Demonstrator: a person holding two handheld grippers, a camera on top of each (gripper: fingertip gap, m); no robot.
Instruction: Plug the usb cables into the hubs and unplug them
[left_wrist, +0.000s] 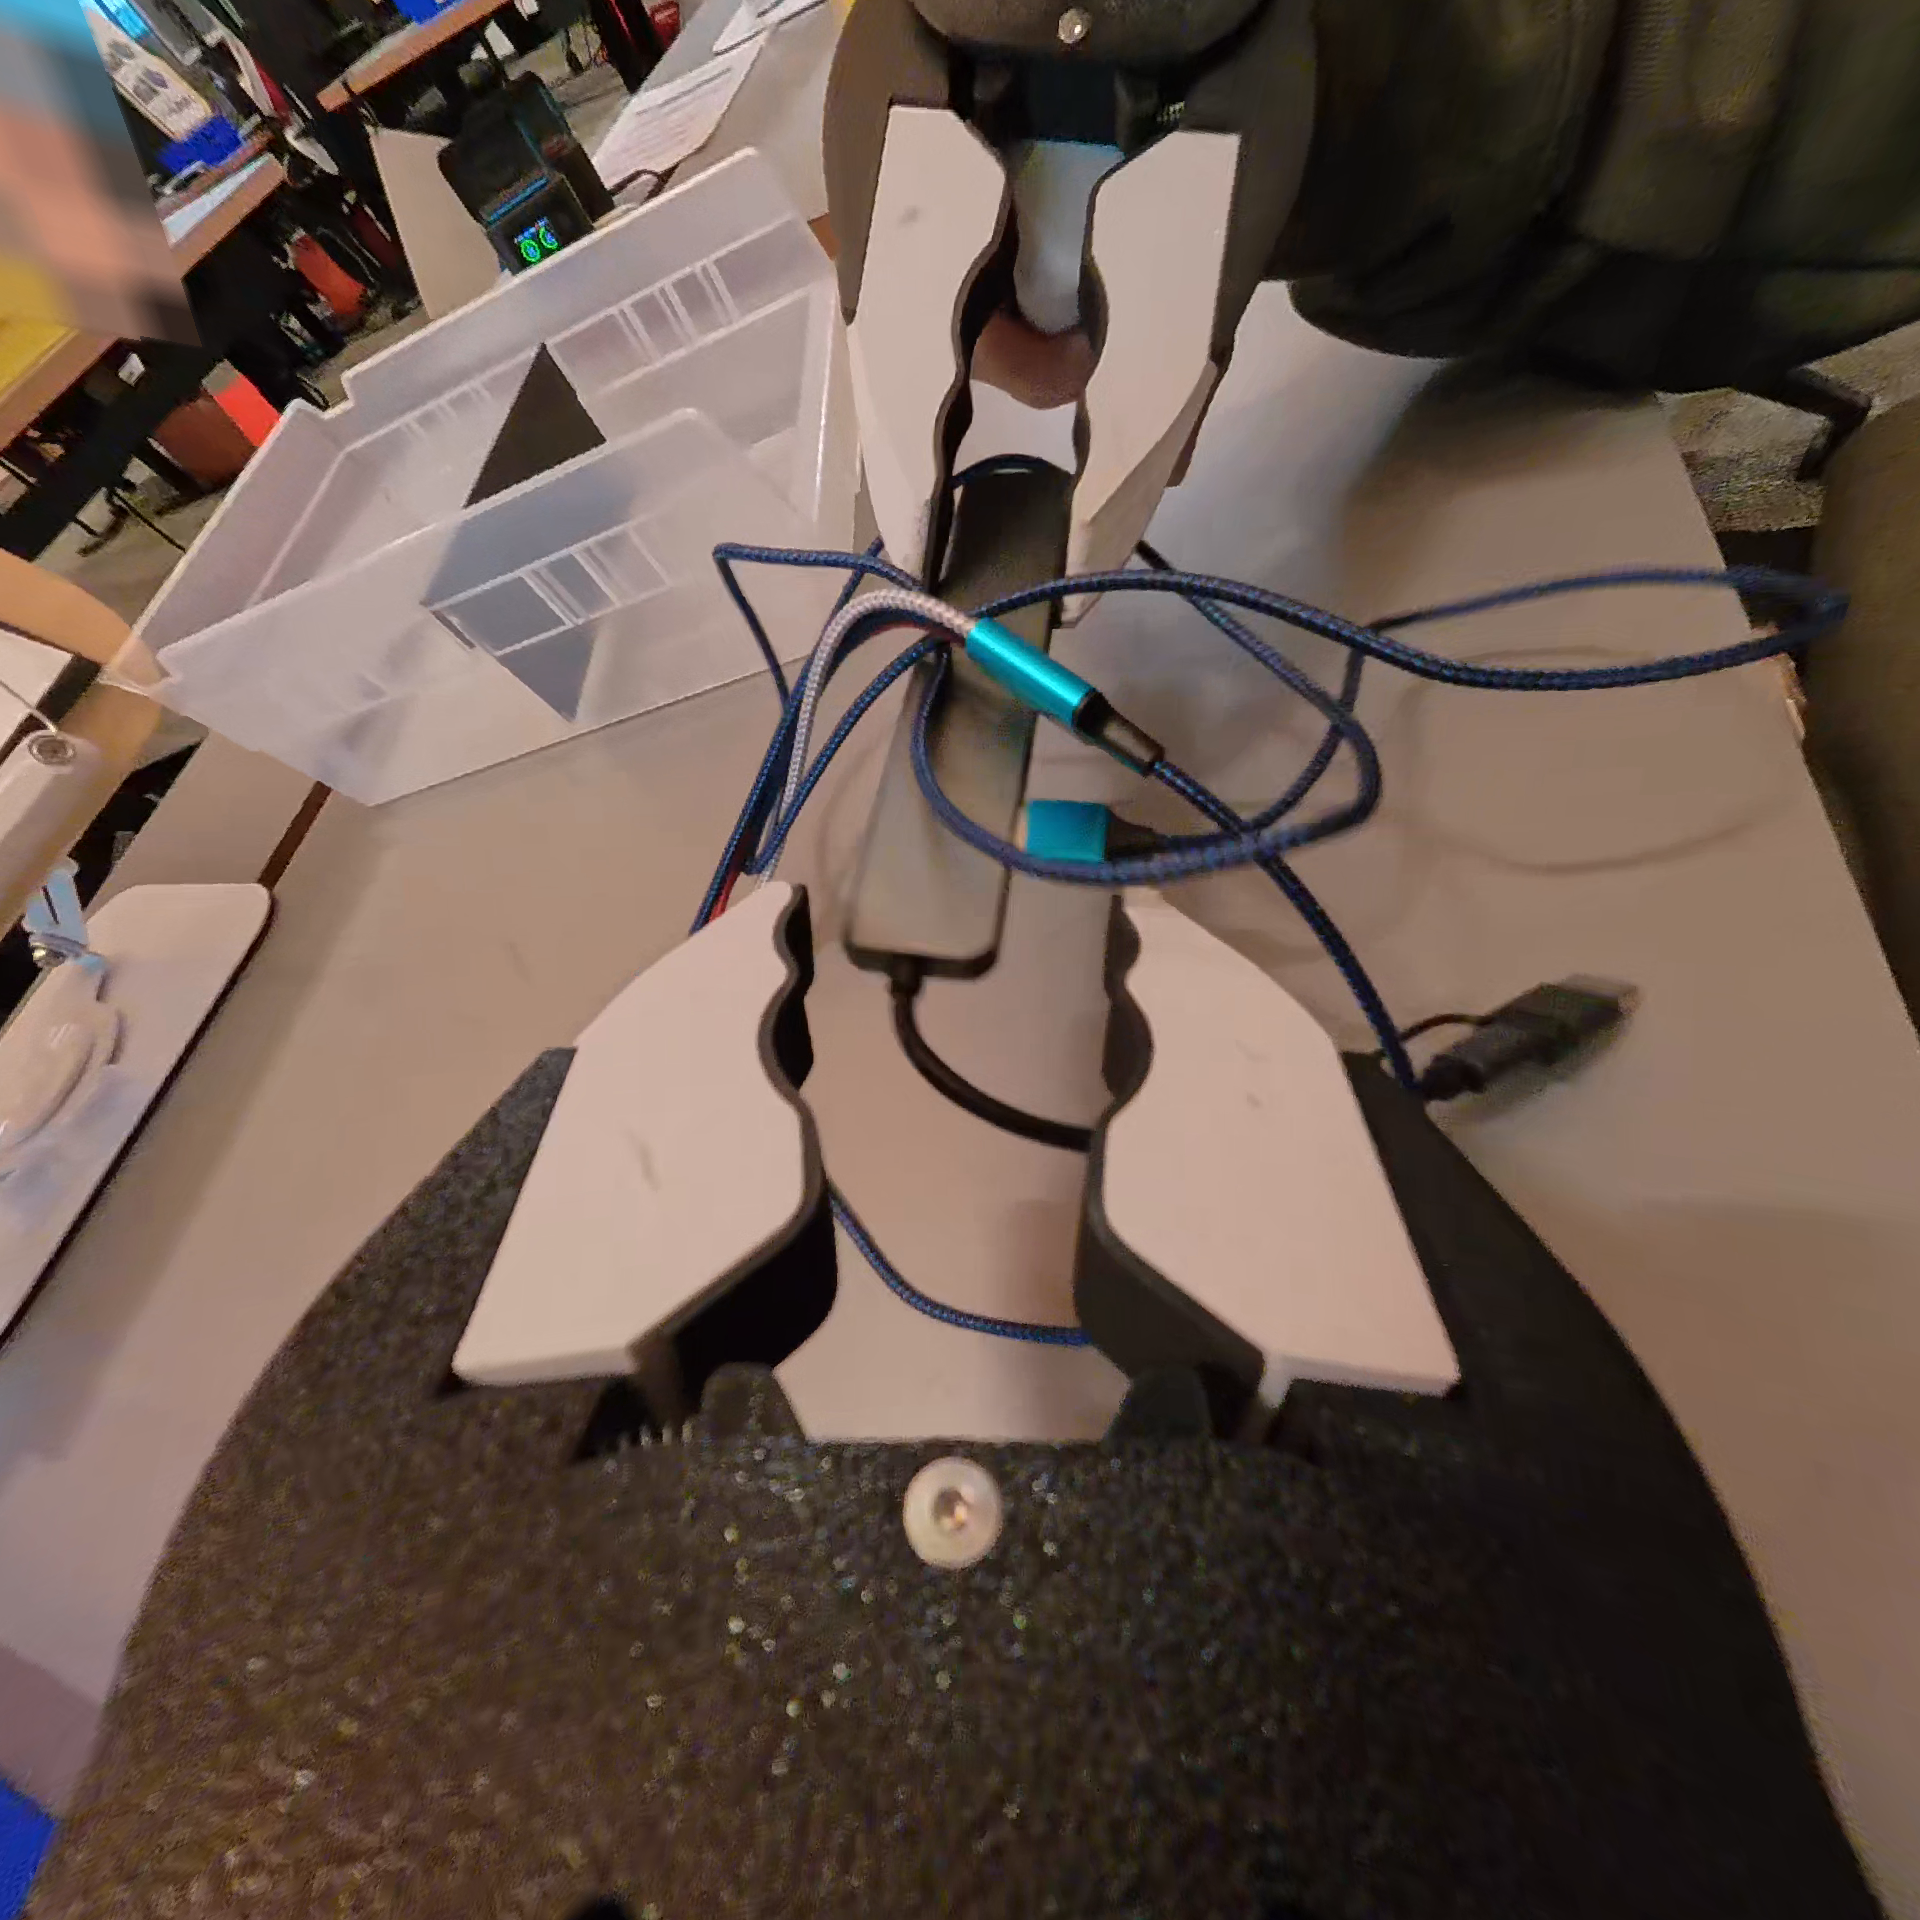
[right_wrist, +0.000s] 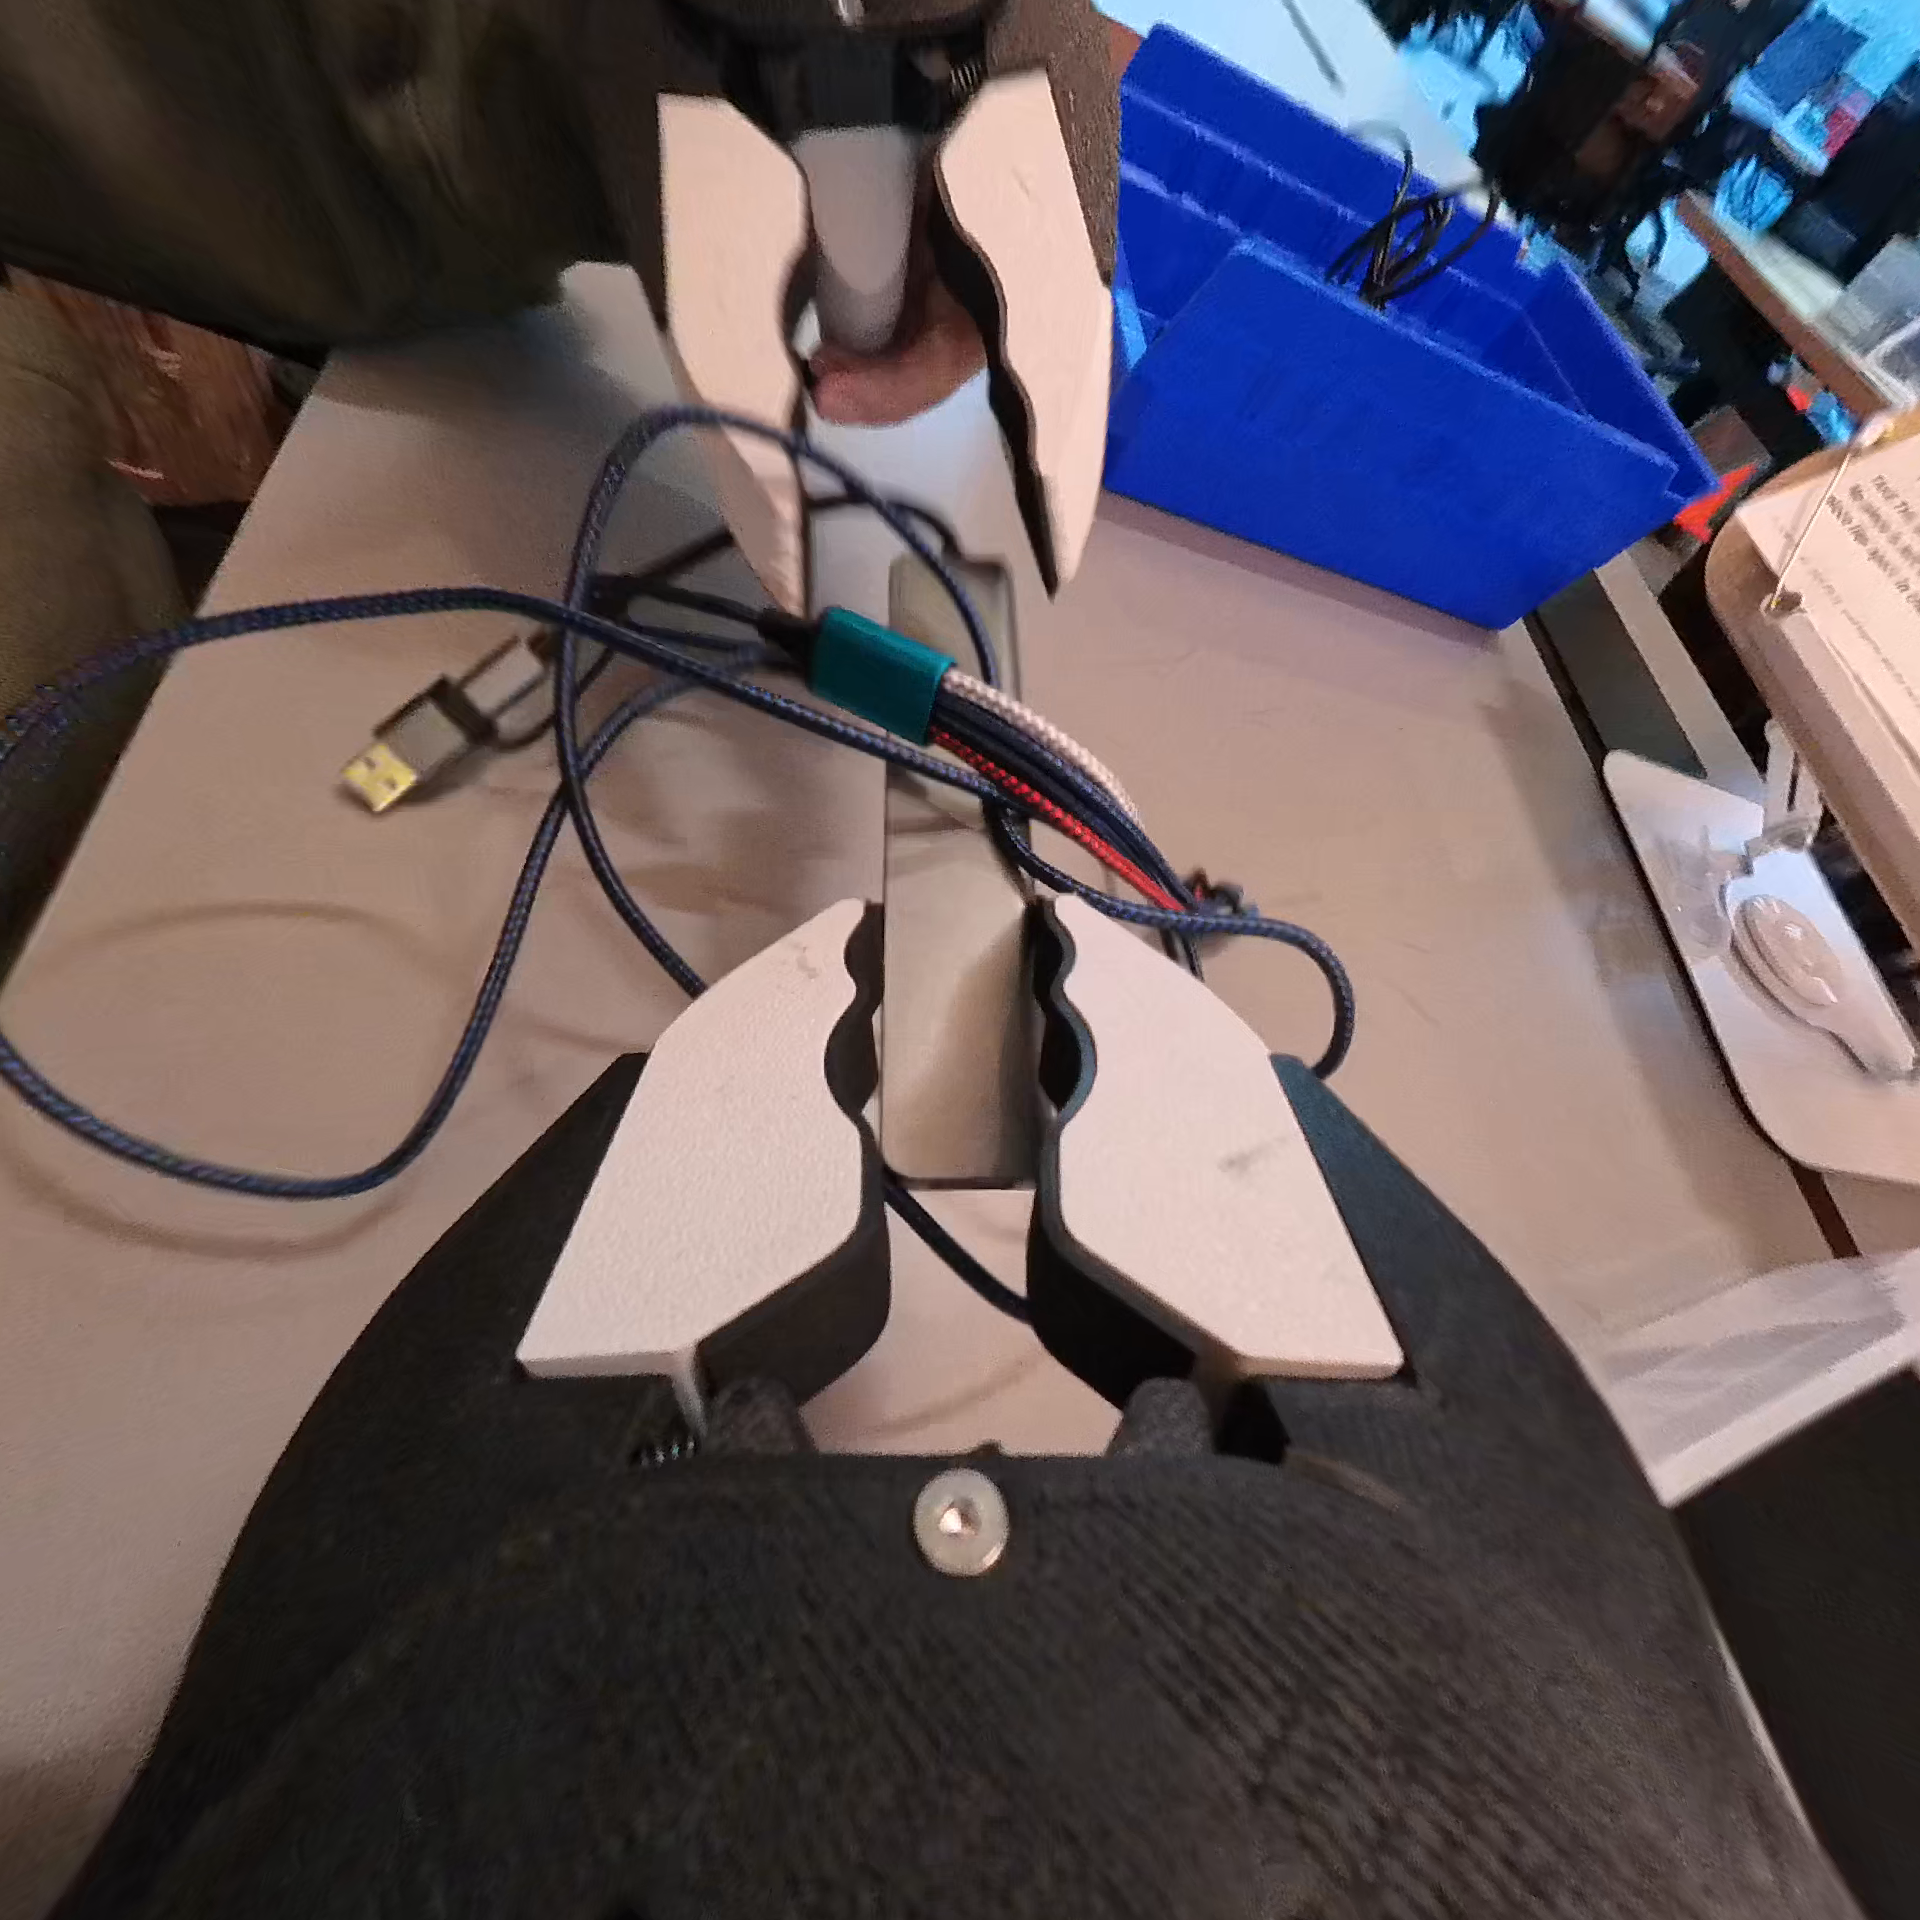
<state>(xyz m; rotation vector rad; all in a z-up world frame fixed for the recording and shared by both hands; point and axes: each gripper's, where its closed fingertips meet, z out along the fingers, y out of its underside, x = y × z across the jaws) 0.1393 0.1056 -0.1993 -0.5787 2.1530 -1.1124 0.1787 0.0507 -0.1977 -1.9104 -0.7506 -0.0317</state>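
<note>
The hub (right_wrist: 951, 1039) lies lengthwise on the worktop (right_wrist: 1351, 779) under tangled cables (left_wrist: 1247, 623), clasped at one end by the right tool (right_wrist: 951, 1018), while the left tool (left_wrist: 961, 997) stands released at the other; steadying it first would ease plugging.

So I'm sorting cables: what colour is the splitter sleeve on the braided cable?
Teal sleeve, clearest in the left wrist view.
</note>
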